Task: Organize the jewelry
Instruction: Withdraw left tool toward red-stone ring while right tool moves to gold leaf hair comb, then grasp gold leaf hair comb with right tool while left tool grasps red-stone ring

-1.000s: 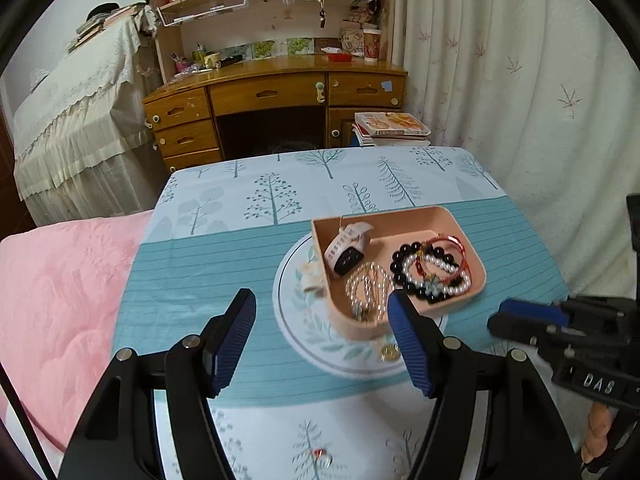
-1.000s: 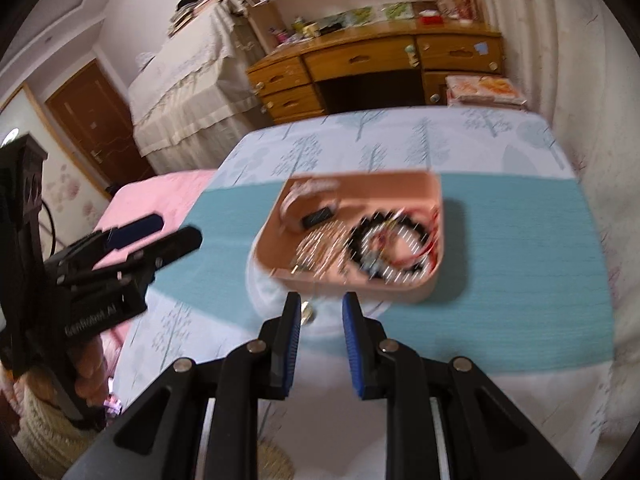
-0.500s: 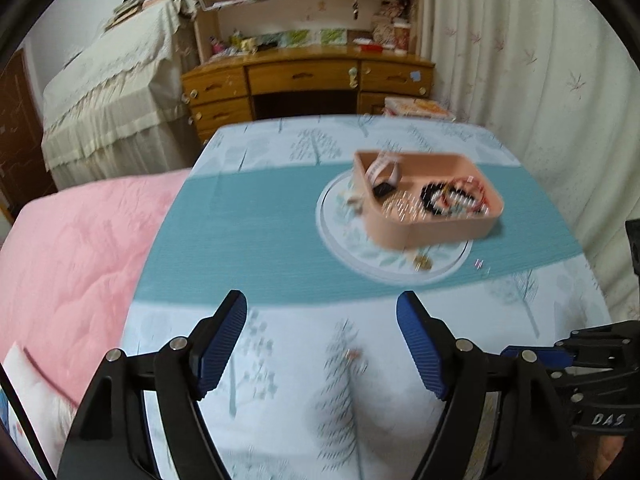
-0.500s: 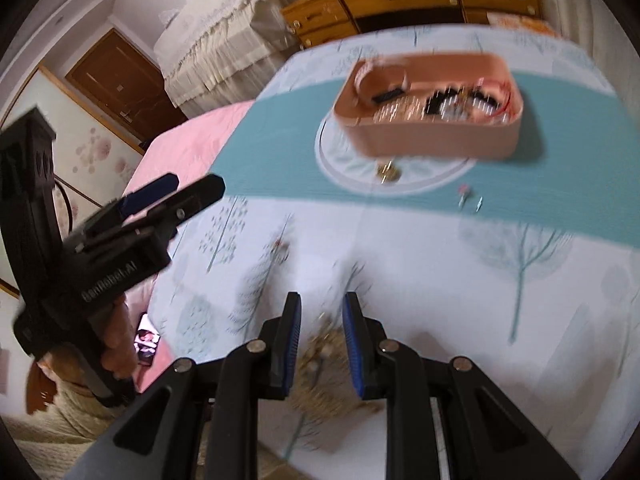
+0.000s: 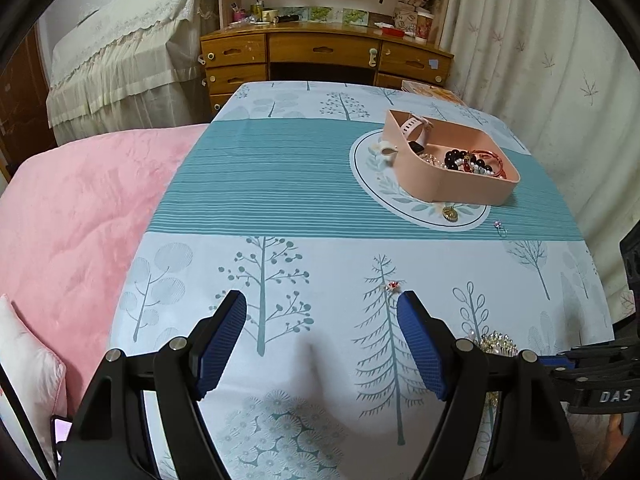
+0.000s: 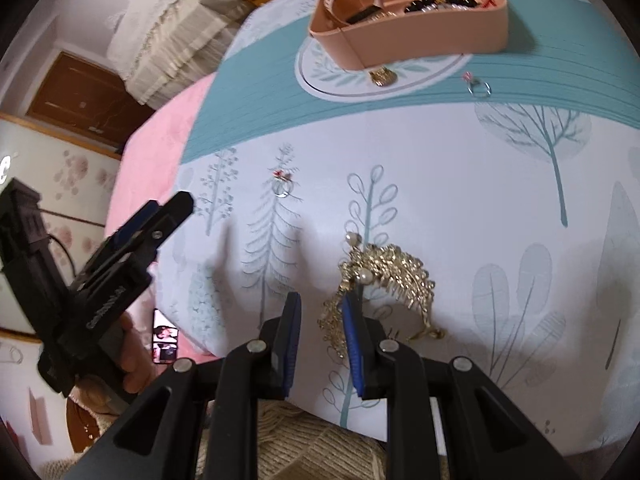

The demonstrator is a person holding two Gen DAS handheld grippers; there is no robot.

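Gold filigree is what worries me most: the gold tiara comb (image 6: 386, 280) lies low in the right wrist view, on the pale tree-printed cloth of the desk (image 6: 500, 184), and the right gripper (image 6: 322, 304) sits right over its left end with its blue pads drawn narrow. Whether those pads already pinch the metalwork I cannot tell, since one pad hides the edge of the piece. If the bite is only on a thin frond or the pearl stem, I judge the comb could swivel and drop on the way, or a tooth could snag the cloth and drag it. The left gripper (image 5: 322, 340) hangs at the bottom of the left wrist view, spread wide and holding nothing, with a small red-stone ring (image 5: 393, 286) on the cloth just beyond its right pad; a careless sweep could flick that ring off the desk toward the pink bedspread (image 5: 80, 220) at the left. Upper right in that view stands the pink tray (image 5: 456, 184), already crowded with beads and a watch, so a tall comb might perch on the pile and tip out. A gold pendant (image 5: 450, 213) touching the tray's near wall and a second ring (image 5: 501, 230) nearby could be knocked by an incoming hand.
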